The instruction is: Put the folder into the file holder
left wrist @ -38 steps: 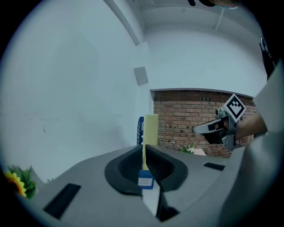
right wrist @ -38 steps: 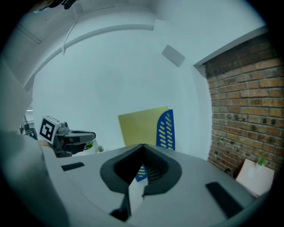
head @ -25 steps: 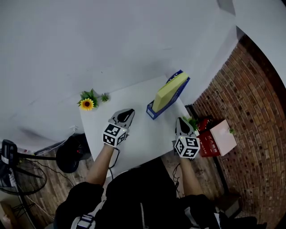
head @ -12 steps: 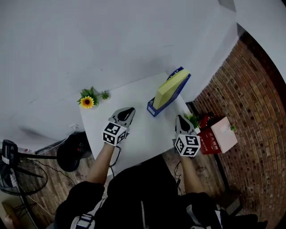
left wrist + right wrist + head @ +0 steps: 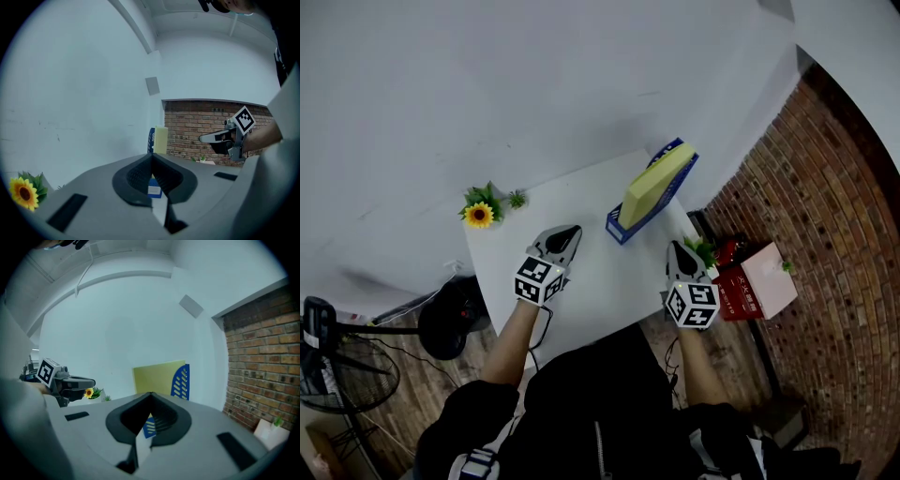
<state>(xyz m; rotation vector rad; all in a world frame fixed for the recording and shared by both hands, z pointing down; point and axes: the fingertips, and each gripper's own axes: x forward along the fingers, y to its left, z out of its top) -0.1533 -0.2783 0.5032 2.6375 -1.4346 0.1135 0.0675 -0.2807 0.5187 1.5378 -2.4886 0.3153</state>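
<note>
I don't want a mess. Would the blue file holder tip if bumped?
Probably, from the side: the file holder looks tall and narrow, and the yellow folder stands high in it. It likely slides easily too, since the white table looks smooth.

A blue file holder is seen standing on the white surface; a sunflower is set at the far left corner.
</note>
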